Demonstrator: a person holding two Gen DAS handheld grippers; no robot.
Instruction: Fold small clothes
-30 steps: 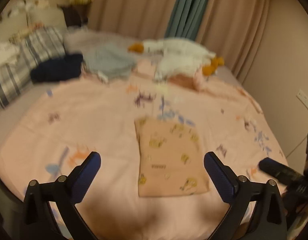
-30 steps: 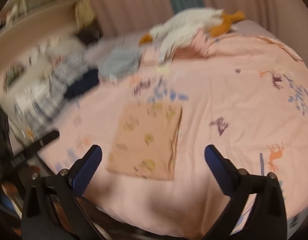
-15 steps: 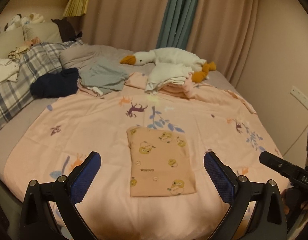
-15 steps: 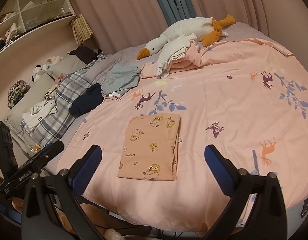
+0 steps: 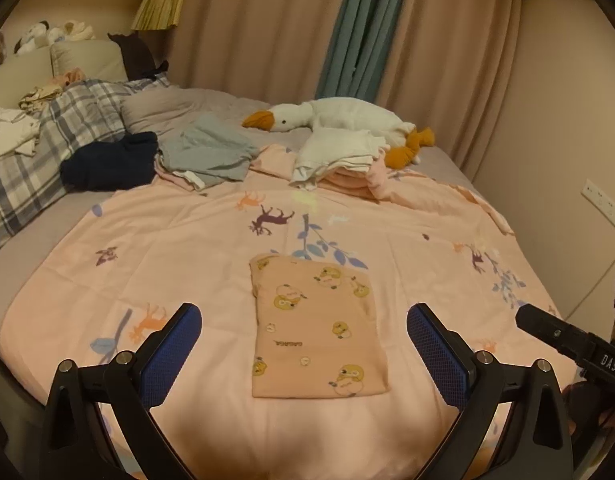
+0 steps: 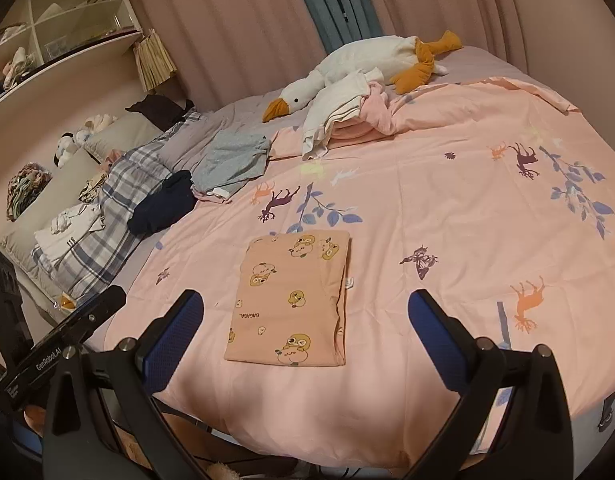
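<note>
A small peach garment with yellow duck prints [image 5: 317,326] [image 6: 293,298] lies folded into a flat rectangle on the pink bedspread [image 5: 179,256] [image 6: 447,240], near the bed's front edge. My left gripper [image 5: 303,346] hangs open above the near edge, its blue pads on either side of the garment and clear of it. My right gripper [image 6: 305,326] is open too and frames the same garment from a little to the right. Neither holds anything. The right gripper's body shows at the right edge of the left wrist view.
Further back lie a grey garment [image 5: 205,152], a dark navy one [image 5: 109,162], a white and pink pile [image 5: 339,160] and a plush goose [image 5: 339,118]. A plaid pillow [image 5: 35,148] is at left. Curtains [image 5: 287,28] and a wall with a socket [image 5: 603,208] close the far side.
Both views have steadied from blur to sharp. The grippers have drawn back slightly from the folded garment, which has not moved. Both stay open.
</note>
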